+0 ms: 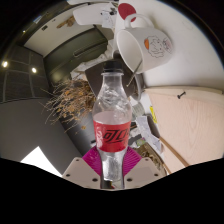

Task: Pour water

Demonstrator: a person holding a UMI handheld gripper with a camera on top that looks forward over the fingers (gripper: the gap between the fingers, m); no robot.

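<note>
Left of the fingers sits a tangled brown nest-like bundle [72, 100]. Dead centre, the clear plastic bottle [111, 120] stands upright, cap up, red label with white script I can't read, clamped between the gripper [111, 165] fingers' pink pads. Up right, a white pitcher [143, 45] on the wooden table [195, 125].

- I see a clear plastic bottle [111, 120], red label, white cap on, upright between the fingers [88, 170].
- White pitcher [143, 45] beyond, above the bottle.
</note>
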